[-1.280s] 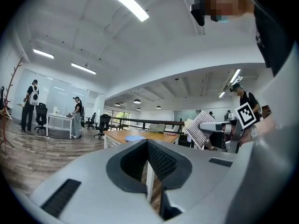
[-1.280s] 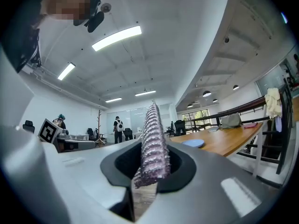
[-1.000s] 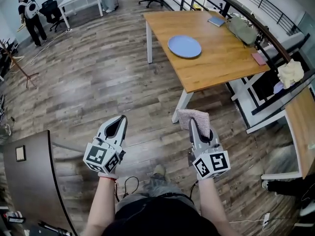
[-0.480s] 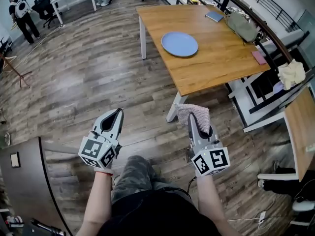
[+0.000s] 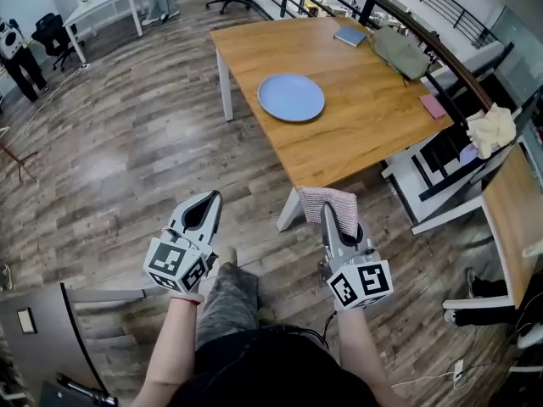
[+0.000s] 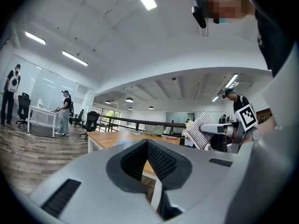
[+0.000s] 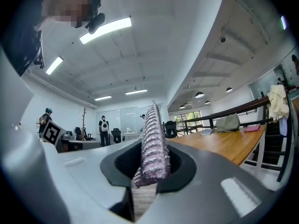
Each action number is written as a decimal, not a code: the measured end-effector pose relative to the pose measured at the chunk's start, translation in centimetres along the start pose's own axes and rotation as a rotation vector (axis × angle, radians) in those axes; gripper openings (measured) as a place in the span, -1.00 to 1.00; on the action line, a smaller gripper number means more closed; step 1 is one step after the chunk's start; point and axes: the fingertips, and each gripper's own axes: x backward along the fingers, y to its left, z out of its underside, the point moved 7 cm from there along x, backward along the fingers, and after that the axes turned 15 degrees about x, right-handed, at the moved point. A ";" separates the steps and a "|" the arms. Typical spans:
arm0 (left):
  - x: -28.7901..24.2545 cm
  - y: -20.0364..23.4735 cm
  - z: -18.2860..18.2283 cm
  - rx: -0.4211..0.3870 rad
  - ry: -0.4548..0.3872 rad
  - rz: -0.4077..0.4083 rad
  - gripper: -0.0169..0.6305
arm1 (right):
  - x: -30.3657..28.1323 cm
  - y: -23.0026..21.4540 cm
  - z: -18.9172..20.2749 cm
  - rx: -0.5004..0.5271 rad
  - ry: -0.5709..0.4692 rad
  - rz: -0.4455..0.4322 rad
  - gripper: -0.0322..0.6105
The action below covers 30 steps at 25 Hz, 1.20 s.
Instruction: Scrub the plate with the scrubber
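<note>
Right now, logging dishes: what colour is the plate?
Plate is light blue; head view shows best.

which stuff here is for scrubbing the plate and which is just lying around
For the job: round blue plate on the wooden table; striped pinkish woven scrubber clamped in the right gripper.
Lying about: blue notebook, grey-green bag, pink pad, cream cloth.

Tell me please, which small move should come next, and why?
Probably carry the right gripper forward toward the plate. It is shut on the scrubber, but the plate lies on the table well ahead, apart from the scrubber, so no scrubbing can start.
</note>
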 end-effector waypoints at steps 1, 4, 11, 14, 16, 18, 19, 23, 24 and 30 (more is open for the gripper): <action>-0.9 0.6 -0.4 0.001 0.005 0.009 -0.96 | -1.0 -0.2 0.1 -0.003 0.004 0.008 -0.67; -3.5 3.0 -1.9 -0.006 0.027 0.035 -0.96 | -4.3 -0.7 0.3 -0.010 0.015 0.030 -0.67; -8.8 7.9 -4.0 -0.020 0.071 0.067 -0.96 | -10.5 -1.6 1.1 -0.022 0.045 0.066 -0.67; -10.8 9.4 -4.5 -0.043 0.100 0.097 -0.96 | -12.8 -1.6 1.6 -0.029 0.063 0.087 -0.67; -12.0 10.6 -4.9 -0.034 0.109 0.117 -0.96 | -14.2 -1.5 1.9 -0.035 0.074 0.101 -0.67; -13.2 11.7 -5.4 -0.031 0.117 0.136 -0.96 | -15.5 -1.6 2.0 -0.034 0.084 0.115 -0.67; -13.8 12.2 -5.6 -0.031 0.120 0.145 -0.96 | -16.2 -1.6 2.1 -0.033 0.088 0.123 -0.67; -15.7 14.5 -6.0 -0.022 0.132 0.175 -0.96 | -18.8 -1.6 2.9 -0.039 0.095 0.154 -0.67; -16.1 15.1 -6.0 -0.019 0.136 0.182 -0.96 | -19.4 -1.5 3.1 -0.040 0.097 0.161 -0.67; -18.4 16.8 -5.1 0.008 0.164 0.232 -0.96 | -22.3 -1.3 3.7 -0.036 0.116 0.182 -0.67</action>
